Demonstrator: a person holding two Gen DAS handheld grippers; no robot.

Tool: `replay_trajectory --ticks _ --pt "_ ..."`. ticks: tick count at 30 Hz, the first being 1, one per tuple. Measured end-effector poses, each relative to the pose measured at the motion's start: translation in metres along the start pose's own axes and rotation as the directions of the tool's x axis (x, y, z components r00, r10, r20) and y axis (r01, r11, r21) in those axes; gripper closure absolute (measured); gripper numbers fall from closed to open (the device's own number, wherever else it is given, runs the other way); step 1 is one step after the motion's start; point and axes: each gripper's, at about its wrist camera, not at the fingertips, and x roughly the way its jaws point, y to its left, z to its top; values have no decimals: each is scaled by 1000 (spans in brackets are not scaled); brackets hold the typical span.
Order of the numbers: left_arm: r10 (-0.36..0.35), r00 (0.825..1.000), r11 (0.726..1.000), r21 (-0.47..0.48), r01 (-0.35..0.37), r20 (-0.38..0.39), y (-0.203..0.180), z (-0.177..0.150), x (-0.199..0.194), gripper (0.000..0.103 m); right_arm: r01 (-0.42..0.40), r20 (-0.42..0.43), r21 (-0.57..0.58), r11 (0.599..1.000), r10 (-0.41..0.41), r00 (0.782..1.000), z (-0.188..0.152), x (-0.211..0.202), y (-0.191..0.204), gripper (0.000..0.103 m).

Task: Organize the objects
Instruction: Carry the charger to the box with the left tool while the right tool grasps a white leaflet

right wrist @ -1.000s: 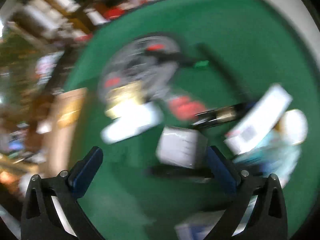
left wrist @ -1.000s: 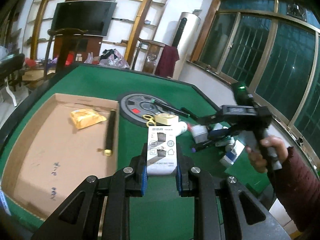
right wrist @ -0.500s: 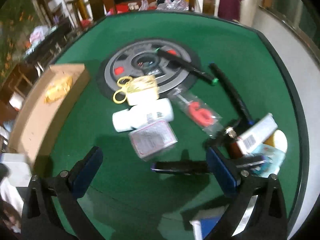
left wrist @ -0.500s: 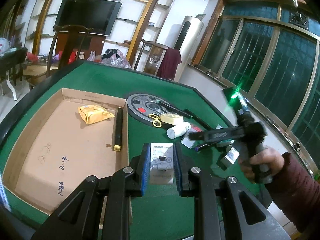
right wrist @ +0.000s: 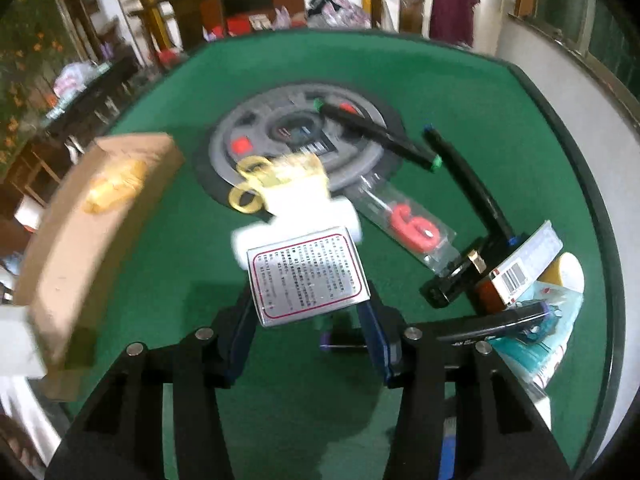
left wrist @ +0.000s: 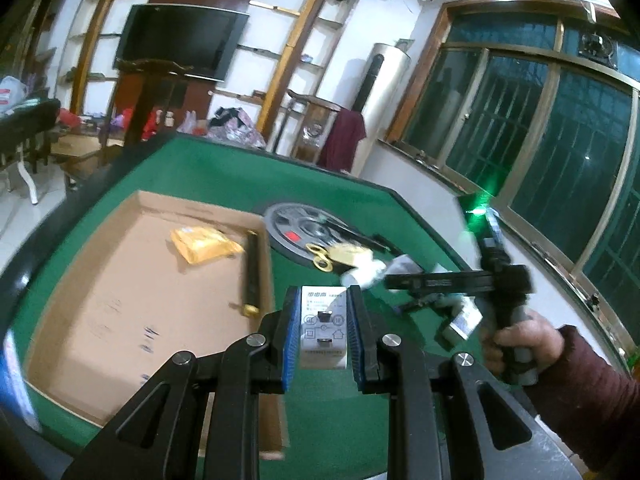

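Note:
My left gripper (left wrist: pixel 323 320) is shut on a small white box with printed icons (left wrist: pixel 323 330), held above the green table beside the cardboard tray (left wrist: pixel 132 292). The tray holds a yellow packet (left wrist: pixel 204 244) and a black pen with a gold tip (left wrist: pixel 252 272). My right gripper (right wrist: pixel 308 320) points down at a silver box with red-framed text (right wrist: pixel 308 276). Its jaws are closing, the box sits between them, and the blue pads (right wrist: pixel 376 332) lie against its sides. A white bottle (right wrist: pixel 296 220) lies just behind the silver box.
A grey weight plate (right wrist: pixel 304 132) lies mid-table with yellow scissors (right wrist: pixel 248 184) at its edge. To the right are black markers (right wrist: pixel 380 138), a red item in a clear bag (right wrist: pixel 412 228), a barcoded white box (right wrist: pixel 524 260) and a teal packet (right wrist: pixel 556 308).
The right jaws came in from wide open to the sides of the silver box, which now looks larger and closer. The left gripper shifted a little, still holding the white box.

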Motion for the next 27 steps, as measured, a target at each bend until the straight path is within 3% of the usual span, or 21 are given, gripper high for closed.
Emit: replay_trajectory --ticks 7,11,16,20,23,27 --pt "161 987 987 28 -160 -25 46 41 7 84 -185 35 -70 980 188 982 32 -18 68 55" --pt "198 975 980 1 -199 -106 84 59 39 84 -230 20 -136 964 235 972 47 -1 119 55" --pt "223 955 970 -55 -238 -194 128 68 84 84 -258 -44 -185 948 255 966 57 32 172 55" --pt "243 938 964 -45 -262 -248 142 73 115 84 -277 -108 -222 935 259 960 52 52 197 55" --pt "267 919 957 -29 -288 -291 147 73 138 84 -265 -156 -241 933 233 960 47 70 209 55" --pt "280 911 952 -34 -304 -303 151 76 153 84 -204 -185 -244 948 161 970 51 90 210 55"
